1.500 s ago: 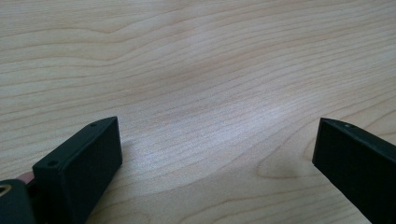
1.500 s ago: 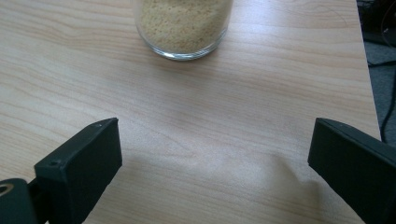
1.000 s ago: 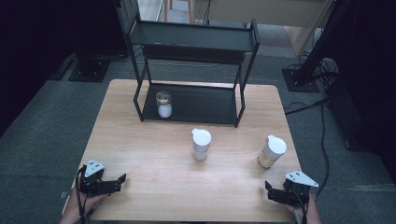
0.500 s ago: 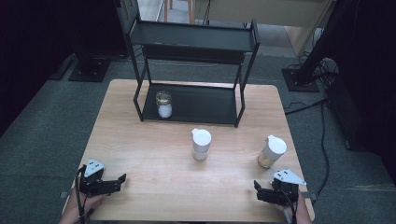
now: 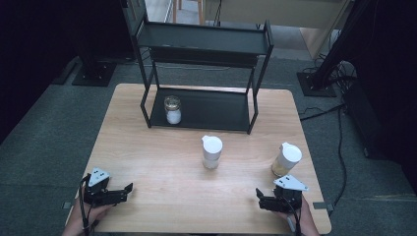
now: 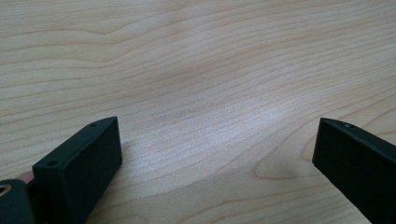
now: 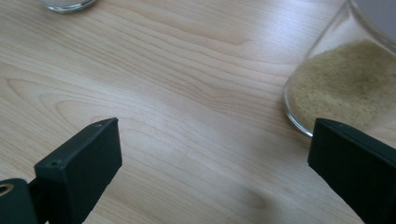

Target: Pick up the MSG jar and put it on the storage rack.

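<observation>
Dark grey carpet rings a pale wooden worktop (image 5: pixel 162 162), and we start over on the left, where the left tool (image 5: pixel 117 193) sits low at the near edge with its jaws spread wide, nothing between them but bare wood grain in the left gripper view. Well ahead of it and off to its right, a small clear glass jar with white powder (image 5: pixel 172 110) stands on the lower shelf of a black metal two-tier rack (image 5: pixel 206 42) at the far side of the worktop.

Moving across: a clear glass jar with a white spouted lid (image 5: pixel 212 152) stands upright mid-worktop, forward of both tools and somewhat closer to the right one.

Now the right side, and this is where the action looks to be. The right tool (image 5: pixel 264 200) rests at the near edge, jaws parted wide and holding nothing. Just ahead of it and slightly to its right stands a clear glass jar of tan granules with a white lid (image 5: pixel 285 159), upright, long axis vertical. In the right gripper view, that jar's rounded base (image 7: pixel 338 88) sits just beyond the right-hand jaw, not between the two. My read: the right tool is far nearer, and it needs to shift rightward and forward to bracket the jar.
</observation>
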Action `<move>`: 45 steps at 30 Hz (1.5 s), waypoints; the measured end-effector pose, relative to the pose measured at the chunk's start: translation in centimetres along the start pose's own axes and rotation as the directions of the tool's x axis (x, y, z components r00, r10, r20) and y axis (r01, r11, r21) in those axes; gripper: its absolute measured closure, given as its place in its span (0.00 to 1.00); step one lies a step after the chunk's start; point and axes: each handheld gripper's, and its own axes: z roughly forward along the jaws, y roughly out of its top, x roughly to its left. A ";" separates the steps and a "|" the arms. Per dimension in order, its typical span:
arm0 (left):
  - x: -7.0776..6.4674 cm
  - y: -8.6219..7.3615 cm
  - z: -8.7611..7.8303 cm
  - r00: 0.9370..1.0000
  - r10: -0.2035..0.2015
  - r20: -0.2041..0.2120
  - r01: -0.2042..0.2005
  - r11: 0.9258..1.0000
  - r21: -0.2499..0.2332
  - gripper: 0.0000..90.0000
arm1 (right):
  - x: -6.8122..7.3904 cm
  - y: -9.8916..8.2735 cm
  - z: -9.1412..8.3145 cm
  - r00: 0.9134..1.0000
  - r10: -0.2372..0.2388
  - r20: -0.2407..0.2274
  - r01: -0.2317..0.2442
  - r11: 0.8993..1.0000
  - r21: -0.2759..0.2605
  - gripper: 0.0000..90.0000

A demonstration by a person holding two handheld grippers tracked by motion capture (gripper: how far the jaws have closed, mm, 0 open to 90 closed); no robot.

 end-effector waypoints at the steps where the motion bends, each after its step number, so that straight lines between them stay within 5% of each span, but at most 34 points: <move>1: 0.0 0.0 0.0 1.000 0.000 -0.001 0.000 1.000 0.000 0.02 | 0.2 0.1 0.1 1.000 -0.002 -0.003 0.002 1.000 0.003 0.03; 45: -0.2 0.1 0.1 1.000 0.009 -0.010 -0.009 1.000 0.005 0.02 | 5.9 3.0 3.2 0.992 -0.073 -0.104 0.073 0.997 -0.004 0.03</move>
